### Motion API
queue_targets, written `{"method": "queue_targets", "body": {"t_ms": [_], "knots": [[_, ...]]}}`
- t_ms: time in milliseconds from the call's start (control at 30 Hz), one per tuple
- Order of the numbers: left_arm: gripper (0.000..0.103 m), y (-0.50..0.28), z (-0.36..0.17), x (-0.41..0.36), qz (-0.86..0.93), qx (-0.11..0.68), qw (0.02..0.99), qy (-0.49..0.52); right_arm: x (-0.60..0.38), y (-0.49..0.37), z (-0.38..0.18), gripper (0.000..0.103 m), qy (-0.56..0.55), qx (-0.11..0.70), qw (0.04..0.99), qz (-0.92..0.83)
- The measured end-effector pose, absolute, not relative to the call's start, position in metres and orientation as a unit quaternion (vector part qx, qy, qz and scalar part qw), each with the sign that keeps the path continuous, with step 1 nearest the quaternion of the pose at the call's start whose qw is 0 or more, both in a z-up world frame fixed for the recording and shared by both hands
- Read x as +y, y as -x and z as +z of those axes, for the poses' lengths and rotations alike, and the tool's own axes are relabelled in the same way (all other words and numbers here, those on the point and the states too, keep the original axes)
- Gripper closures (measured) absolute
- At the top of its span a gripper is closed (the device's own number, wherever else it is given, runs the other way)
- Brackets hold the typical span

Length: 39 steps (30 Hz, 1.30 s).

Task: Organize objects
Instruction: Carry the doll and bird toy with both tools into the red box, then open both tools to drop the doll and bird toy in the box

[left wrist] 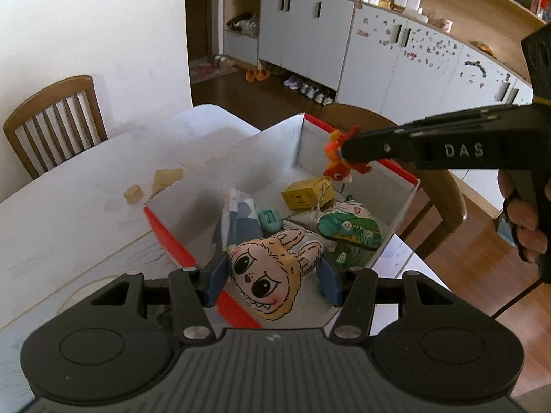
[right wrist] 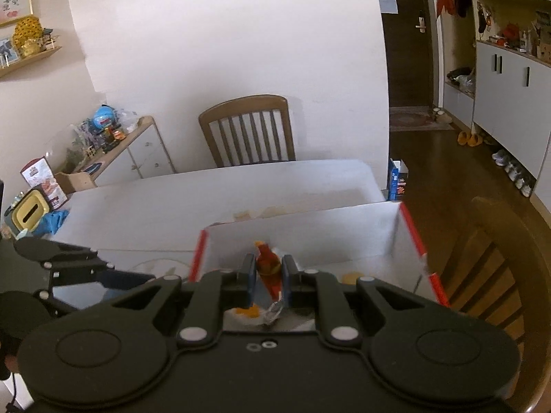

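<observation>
Left wrist view: we are squeezing the bunny face toy [left wrist: 272,275] in our left hand-held gripper [left wrist: 272,280] over the box [left wrist: 403,206]. At two o'clock, our right hand-held gripper [left wrist: 347,153] is pinching a red toy [left wrist: 335,167].

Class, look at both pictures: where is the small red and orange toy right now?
The red and orange toy is clamped in the right tongs, hanging above the far right part of the open box, over the yellow block.
</observation>
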<state>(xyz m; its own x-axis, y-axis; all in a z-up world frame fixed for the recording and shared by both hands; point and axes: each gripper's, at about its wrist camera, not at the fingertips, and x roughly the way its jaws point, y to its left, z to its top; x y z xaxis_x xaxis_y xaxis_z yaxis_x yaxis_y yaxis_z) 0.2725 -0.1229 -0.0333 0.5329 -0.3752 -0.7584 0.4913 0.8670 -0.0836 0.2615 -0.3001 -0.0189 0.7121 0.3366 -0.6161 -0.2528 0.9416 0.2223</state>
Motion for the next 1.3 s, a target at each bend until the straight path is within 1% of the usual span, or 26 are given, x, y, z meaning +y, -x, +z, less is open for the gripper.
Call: {"method": "queue_targets", "body": {"t_ms": [400, 533, 700, 1067, 1300], "knots": [[0.048, -0.326, -0.072, -0.173, -0.207, 0.449, 0.864, -0.091, -0.333, -0.314, -0.058, 0.089, -0.077, 0.372, 0.911, 0.162], [0.048, -0.341, -0.089, -0.184, -0.203, 0.473, 0.853, -0.091, -0.337, -0.326, -0.077, 0.089, -0.078, 0.395, 0.901, 0.160], [0.048, -0.354, -0.105, -0.197, -0.194, 0.484, 0.847, -0.103, -0.341, -0.333, -0.096, 0.089, -0.077, 0.417, 0.891, 0.161], [0.047, -0.371, -0.131, -0.209, -0.177, 0.509, 0.836, -0.107, -0.350, -0.325, -0.107, 0.089, -0.075, 0.439, 0.877, 0.180], [0.046, -0.370, -0.137, -0.212, -0.175, 0.520, 0.829, -0.110, -0.355, -0.322, -0.108, 0.088, -0.077, 0.446, 0.873, 0.184]]}}
